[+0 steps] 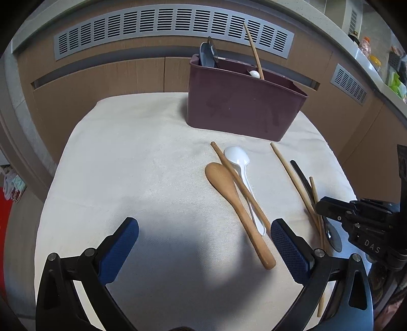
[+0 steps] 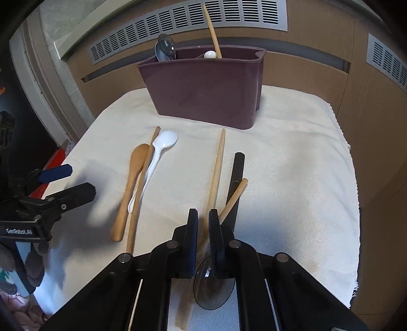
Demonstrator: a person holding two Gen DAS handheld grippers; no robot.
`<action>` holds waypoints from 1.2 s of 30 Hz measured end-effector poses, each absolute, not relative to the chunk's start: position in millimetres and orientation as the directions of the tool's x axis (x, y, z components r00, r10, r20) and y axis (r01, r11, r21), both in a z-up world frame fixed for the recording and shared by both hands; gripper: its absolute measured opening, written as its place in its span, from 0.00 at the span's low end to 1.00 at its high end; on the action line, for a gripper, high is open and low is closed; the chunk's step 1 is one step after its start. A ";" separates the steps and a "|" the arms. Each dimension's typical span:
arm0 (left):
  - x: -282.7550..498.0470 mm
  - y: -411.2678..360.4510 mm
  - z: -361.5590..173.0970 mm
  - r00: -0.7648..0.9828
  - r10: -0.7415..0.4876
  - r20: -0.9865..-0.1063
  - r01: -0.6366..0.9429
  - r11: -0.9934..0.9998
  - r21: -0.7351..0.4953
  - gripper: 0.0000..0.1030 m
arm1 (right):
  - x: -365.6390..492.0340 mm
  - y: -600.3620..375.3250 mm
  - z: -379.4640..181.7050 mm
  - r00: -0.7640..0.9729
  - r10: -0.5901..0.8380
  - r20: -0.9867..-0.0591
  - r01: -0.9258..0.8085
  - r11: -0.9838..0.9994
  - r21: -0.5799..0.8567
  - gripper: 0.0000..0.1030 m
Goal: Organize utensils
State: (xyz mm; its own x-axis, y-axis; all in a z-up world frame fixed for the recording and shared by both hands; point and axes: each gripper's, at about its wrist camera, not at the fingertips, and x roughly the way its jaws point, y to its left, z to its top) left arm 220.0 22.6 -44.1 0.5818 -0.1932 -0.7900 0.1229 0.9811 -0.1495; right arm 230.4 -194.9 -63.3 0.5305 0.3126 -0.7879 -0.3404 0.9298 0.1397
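A maroon utensil holder [image 1: 244, 107] [image 2: 208, 89] stands at the back of the cloth, holding a dark spoon [image 2: 165, 51], a white spoon end and a wooden chopstick [image 2: 212, 30]. A wooden spoon [image 1: 236, 211] [image 2: 129, 188], a white plastic spoon [image 1: 241, 178] [image 2: 157, 157] and a chopstick [image 1: 239, 185] lie together. My left gripper [image 1: 204, 239] is open and empty, close to the wooden spoon's handle. My right gripper [image 2: 203, 224] [image 1: 338, 211] has its jaws nearly closed over a dark spoon [image 2: 236, 183] [image 1: 305, 183] lying with two chopsticks [image 2: 216, 173].
A cream cloth [image 1: 140, 165] [image 2: 292, 165] covers the table. Wooden cabinet panels with metal vent grilles [image 1: 173, 23] run behind it. The table drops off at the left and right cloth edges.
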 end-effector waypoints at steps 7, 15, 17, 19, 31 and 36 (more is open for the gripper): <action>227.3 9.4 -52.7 0.558 -0.203 -0.805 0.157 0.978 -0.139 1.00 | 215.2 -210.1 -62.1 0.576 0.259 -0.775 -0.303 0.949 0.092 0.09; 260.4 1.6 -51.2 0.592 0.004 -0.806 0.053 0.998 0.044 1.00 | 202.7 -234.1 -67.7 0.625 0.223 -0.748 -0.232 0.968 0.095 0.39; 268.5 1.5 -55.2 0.575 0.041 -0.817 0.043 0.996 0.080 1.00 | 202.0 -237.0 -68.7 0.630 0.232 -0.741 -0.230 0.967 0.108 0.39; 272.8 -1.4 -59.4 0.563 0.051 -0.825 0.056 0.993 0.100 1.00 | 201.7 -235.5 -68.9 0.635 0.229 -0.738 -0.230 0.968 0.102 0.46; 276.1 3.4 -66.1 0.583 0.239 -0.777 0.058 0.941 0.333 1.00 | 197.9 -231.5 -68.6 0.655 0.204 -0.728 -0.229 0.971 0.066 0.68; 276.6 12.5 -62.1 0.526 -0.022 -0.850 0.100 0.994 0.036 1.00 | 198.9 -229.1 -70.9 0.650 0.191 -0.736 -0.227 0.972 0.052 0.68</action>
State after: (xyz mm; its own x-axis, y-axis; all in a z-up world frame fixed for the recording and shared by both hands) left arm 276.6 12.5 -62.1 0.5264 -0.0223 -0.8500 0.1004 0.9943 0.0361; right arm 198.9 -229.1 -70.9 0.6499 0.1908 -0.7357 -0.2271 0.9725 0.0516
